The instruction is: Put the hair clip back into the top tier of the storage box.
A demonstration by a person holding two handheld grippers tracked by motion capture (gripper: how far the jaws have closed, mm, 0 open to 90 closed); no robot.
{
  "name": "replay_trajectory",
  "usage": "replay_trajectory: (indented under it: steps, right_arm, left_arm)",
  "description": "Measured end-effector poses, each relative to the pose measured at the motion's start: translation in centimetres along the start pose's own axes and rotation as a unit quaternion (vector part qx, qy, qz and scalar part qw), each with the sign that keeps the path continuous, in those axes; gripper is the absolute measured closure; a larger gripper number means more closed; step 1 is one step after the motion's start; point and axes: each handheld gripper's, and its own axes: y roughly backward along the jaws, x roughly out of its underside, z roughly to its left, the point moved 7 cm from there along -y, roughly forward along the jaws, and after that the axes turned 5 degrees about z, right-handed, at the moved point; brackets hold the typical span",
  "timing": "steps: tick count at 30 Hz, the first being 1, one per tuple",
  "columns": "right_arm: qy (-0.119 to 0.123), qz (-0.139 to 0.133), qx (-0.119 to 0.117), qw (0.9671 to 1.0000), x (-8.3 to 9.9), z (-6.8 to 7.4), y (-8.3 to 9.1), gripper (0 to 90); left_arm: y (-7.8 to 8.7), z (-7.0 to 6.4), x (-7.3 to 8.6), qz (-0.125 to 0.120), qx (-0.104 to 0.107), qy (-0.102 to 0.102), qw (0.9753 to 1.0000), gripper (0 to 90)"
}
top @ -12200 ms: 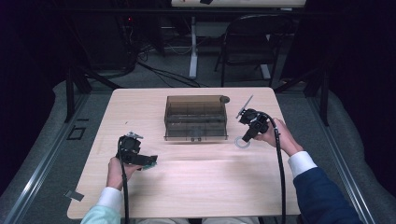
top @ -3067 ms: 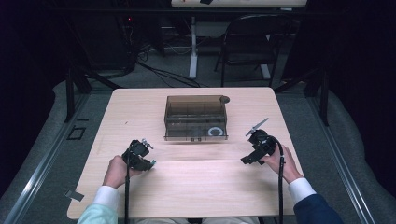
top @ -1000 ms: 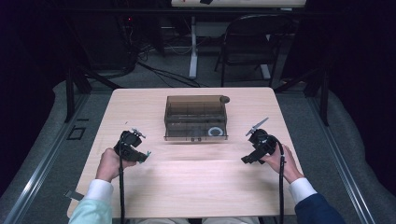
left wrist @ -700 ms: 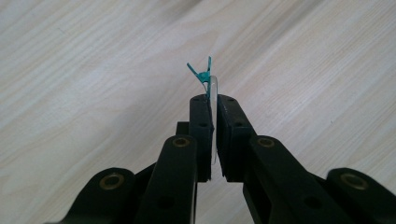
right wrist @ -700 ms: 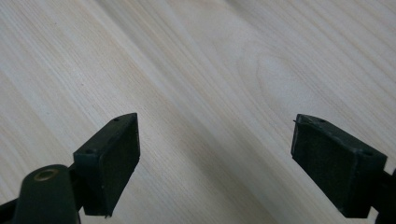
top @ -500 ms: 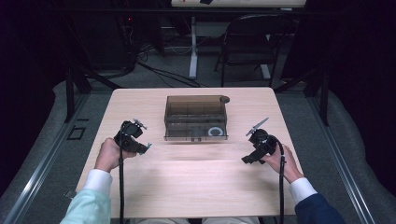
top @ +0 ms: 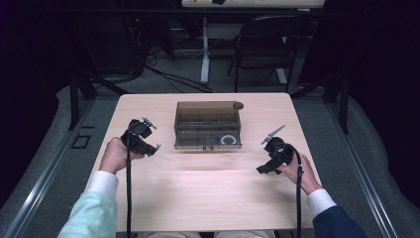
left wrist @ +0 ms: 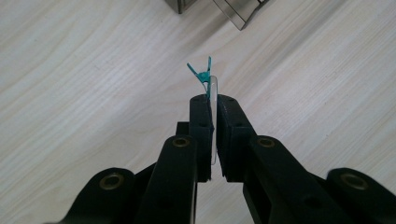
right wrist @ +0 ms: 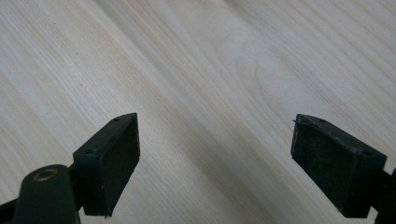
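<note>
Raised left tool point(left wrist: 212, 135) holds clip point(left wrist: 204, 77) pointing forward.

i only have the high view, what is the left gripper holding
Observer: The left gripper has its fingers shut on a thin clear strip with a teal clip at its far end.
Operator: and the right one, anything in it
Observer: No, the right gripper has its fingers wide apart over bare table.
Operator: is the left load touching the table
Observer: Cannot tell.
</note>
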Motion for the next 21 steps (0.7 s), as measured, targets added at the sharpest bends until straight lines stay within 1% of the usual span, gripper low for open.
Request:
replay_trajectory:
  steps: [2, 3, 4, 8, 14, 18, 21]
  right_arm:
    - [-0.002, -0.003, -0.005, 1.0000, 0.0, 0.1, 0.0, 15.4]
    - [-0.002, -0.005, -0.005, 1.0000, 0.0, 0.1, 0.0, 15.3]
    - [0.000, 0.000, 0.000, 1.0000, 0.0, 0.0, 0.0, 15.3]
    - [0.001, 0.001, 0.000, 1.0000, 0.0, 0.0, 0.0, 15.4]
    - [0.000, 0.000, -0.003, 1.0000, 0.0, 0.0, 0.0, 15.4]
    - [0.002, 0.001, 0.000, 1.0000, 0.0, 0.0, 0.0, 15.4]
    - [-0.002, -0.002, -0.002, 1.0000, 0.0, 0.0, 0.0, 15.4]
  left_arm:
    - [0.3, 0.1, -0.3, -0.001, -0.003, -0.001, 1.0000, 85.5]
    - [0.5, 0.1, -0.4, -0.001, -0.005, -0.002, 1.0000, 85.5]
    - [0.6, 0.2, -0.6, -0.002, -0.005, -0.004, 1.0000, 85.5]
    - [1.0, 0.3, -1.1, 0.000, -0.010, -0.007, 0.9999, 85.5]
    - [1.5, 0.7, -1.8, -0.002, -0.010, -0.009, 0.9999, 85.4]
    - [2.0, 0.9, -2.4, -0.002, -0.015, -0.011, 0.9998, 85.4]
    - [2.4, 0.9, -2.9, -0.003, -0.020, -0.017, 0.9996, 85.4]
